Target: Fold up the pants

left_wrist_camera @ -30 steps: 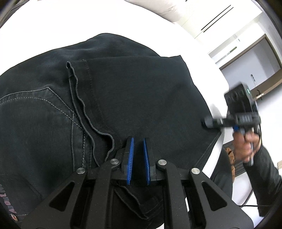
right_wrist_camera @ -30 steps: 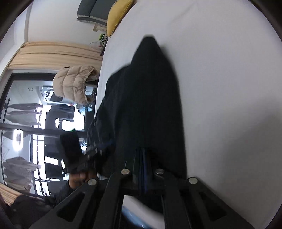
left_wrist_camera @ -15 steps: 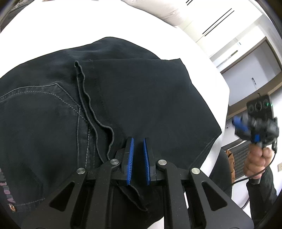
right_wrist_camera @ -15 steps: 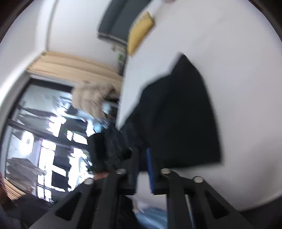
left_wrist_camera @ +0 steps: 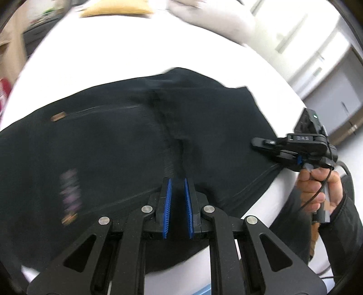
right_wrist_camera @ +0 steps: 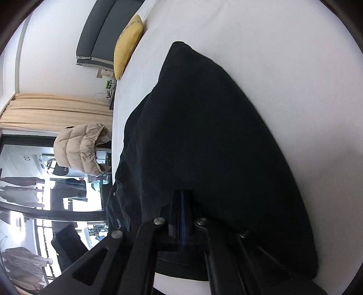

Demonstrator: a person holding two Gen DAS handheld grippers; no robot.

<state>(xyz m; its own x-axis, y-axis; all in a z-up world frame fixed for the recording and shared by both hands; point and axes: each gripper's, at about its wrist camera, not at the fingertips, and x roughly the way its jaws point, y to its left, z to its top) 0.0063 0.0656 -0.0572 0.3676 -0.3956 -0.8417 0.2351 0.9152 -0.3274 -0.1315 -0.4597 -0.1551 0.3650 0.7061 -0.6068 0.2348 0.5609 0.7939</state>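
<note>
Black denim pants (left_wrist_camera: pixel 113 147) lie folded on a white bed (left_wrist_camera: pixel 113 56). My left gripper (left_wrist_camera: pixel 177 180) hovers over their near edge. Its blue pads stand a narrow gap apart, and a raised seam ridge runs straight into the tips, so it is shut on the pants. A hand (left_wrist_camera: pixel 317 188) holds my right gripper (left_wrist_camera: pixel 255 141) at the right edge of the pants. In the right wrist view that gripper (right_wrist_camera: pixel 182 192) is shut, its pads pressed together low over the pants (right_wrist_camera: pixel 215 136) near their hem. Whether any cloth is pinched there is hidden.
A yellow pillow (right_wrist_camera: pixel 128 45) and a dark cushioned headboard (right_wrist_camera: pixel 102 29) sit at the far end of the bed (right_wrist_camera: pixel 295 56). A white pillow (left_wrist_camera: pixel 215 18) lies at its top. A beige puffer jacket (right_wrist_camera: pixel 79 147) hangs beside the bed by a window.
The left gripper rose and pulled back, so more of the pants and bed show. The right gripper swung off the bed edge with jaws slightly apart, then returned over the pants, shut.
</note>
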